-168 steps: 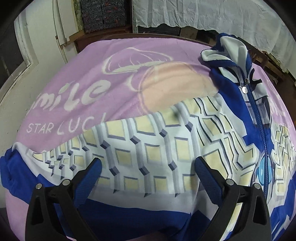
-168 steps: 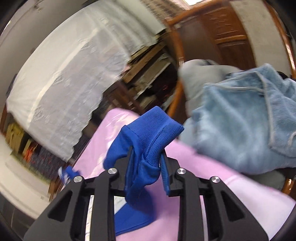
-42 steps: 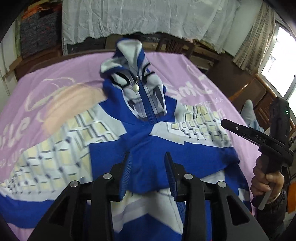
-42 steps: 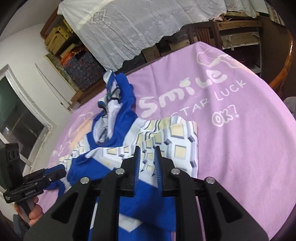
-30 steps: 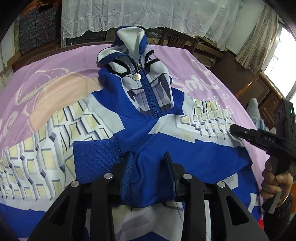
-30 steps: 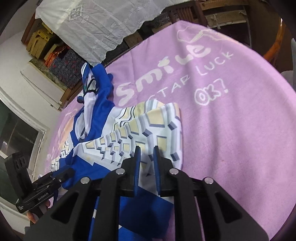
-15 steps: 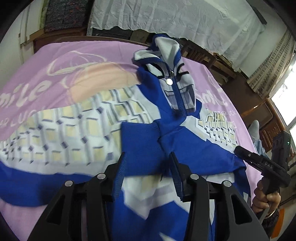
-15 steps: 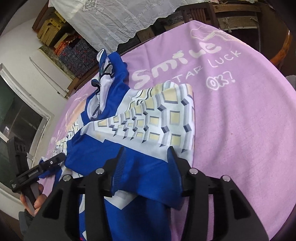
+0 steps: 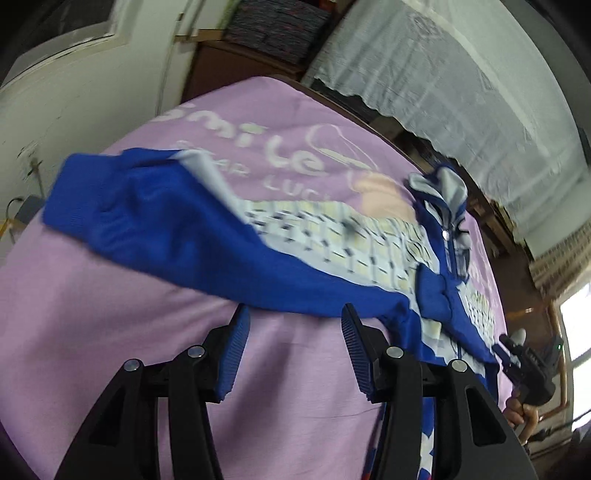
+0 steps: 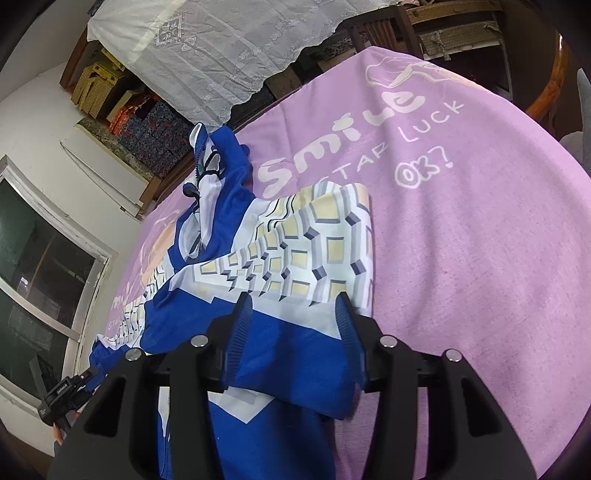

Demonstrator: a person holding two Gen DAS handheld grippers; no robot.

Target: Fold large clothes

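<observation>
A blue and white hooded zip jacket [image 10: 295, 251] with a yellow and grey block pattern lies front up on the purple blanket [image 10: 480, 258]. One sleeve is folded across its chest. My right gripper [image 10: 293, 306] hovers open over that sleeve's blue end [image 10: 295, 362], pads not pressing it. In the left wrist view the other sleeve [image 9: 207, 251] stretches out to the left and ends in a blue cuff [image 9: 74, 206]. My left gripper [image 9: 295, 317] is just short of that sleeve, above bare blanket [image 9: 110, 332]; its jaws are opening with nothing between them. Each gripper shows in the other's view: right gripper [image 9: 524, 365], left gripper [image 10: 70, 387].
The blanket covers a round table with a wooden rim [image 10: 550, 92]. Beyond it stand furniture under a white lace cloth [image 10: 229, 48], a dark wooden chair [image 10: 384, 26], stacked boxes [image 10: 147, 129], a white wall and a window [image 10: 37, 258].
My left gripper let go of the blue fabric at the jacket's middle and swung left to the outstretched sleeve. My right gripper opened and released the folded sleeve, staying in place.
</observation>
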